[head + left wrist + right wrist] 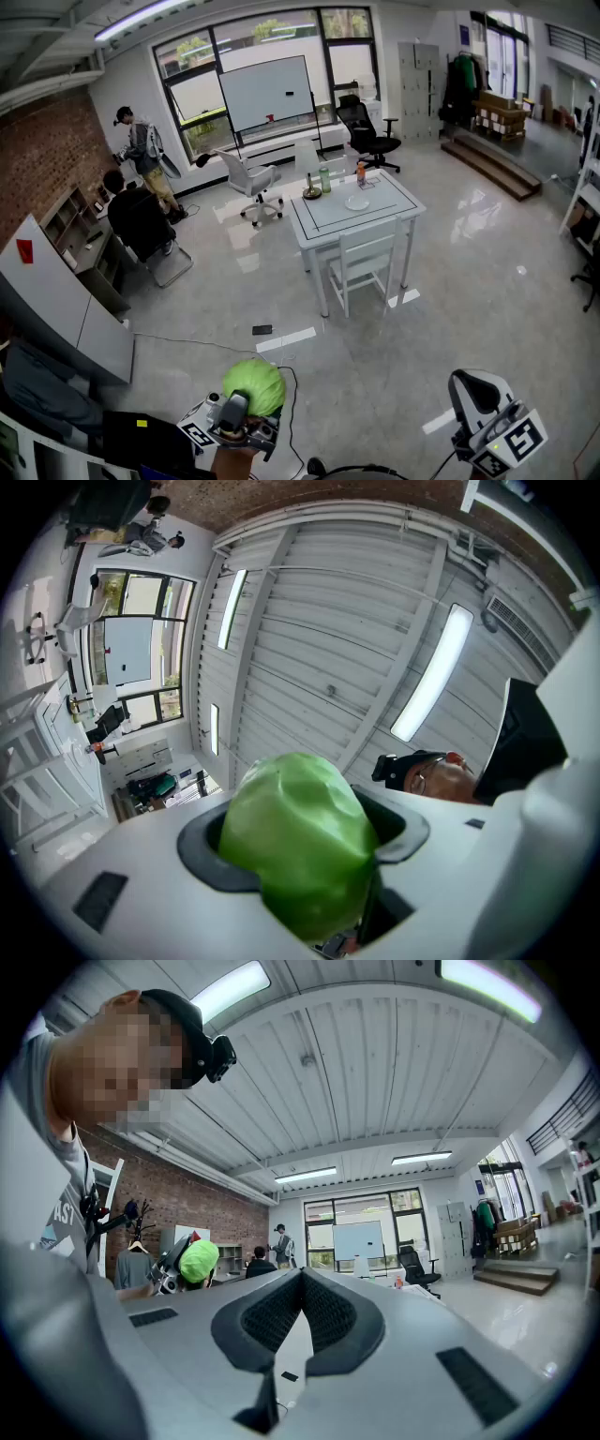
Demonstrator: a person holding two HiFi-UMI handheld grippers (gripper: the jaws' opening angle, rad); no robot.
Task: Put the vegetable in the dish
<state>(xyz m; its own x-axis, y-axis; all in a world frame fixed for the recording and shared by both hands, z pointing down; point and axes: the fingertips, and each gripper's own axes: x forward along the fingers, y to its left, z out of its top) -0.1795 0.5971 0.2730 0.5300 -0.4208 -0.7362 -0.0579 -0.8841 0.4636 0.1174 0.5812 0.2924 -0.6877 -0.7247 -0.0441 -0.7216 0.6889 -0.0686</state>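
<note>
Partly, the vegetable [300,846] hides the left gripper's [239,417] clamped fingers [202,855].

place: open-plan office workspace | signs: rolling whiteboard [267,91], swivel office chairs [367,127], white table [328,214], grey lockers [417,80], people [141,220] at a desk [89,248] by the brick wall [37,159] | shell: wide windows [192,94], ceiling strip lights [141,17], polished floor [450,309]

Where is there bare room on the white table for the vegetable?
Near half of the table, between the dish and the white chair, is bare. Far edge is crowded: green bottle, orange-topped bottle, a small dark item.
</note>
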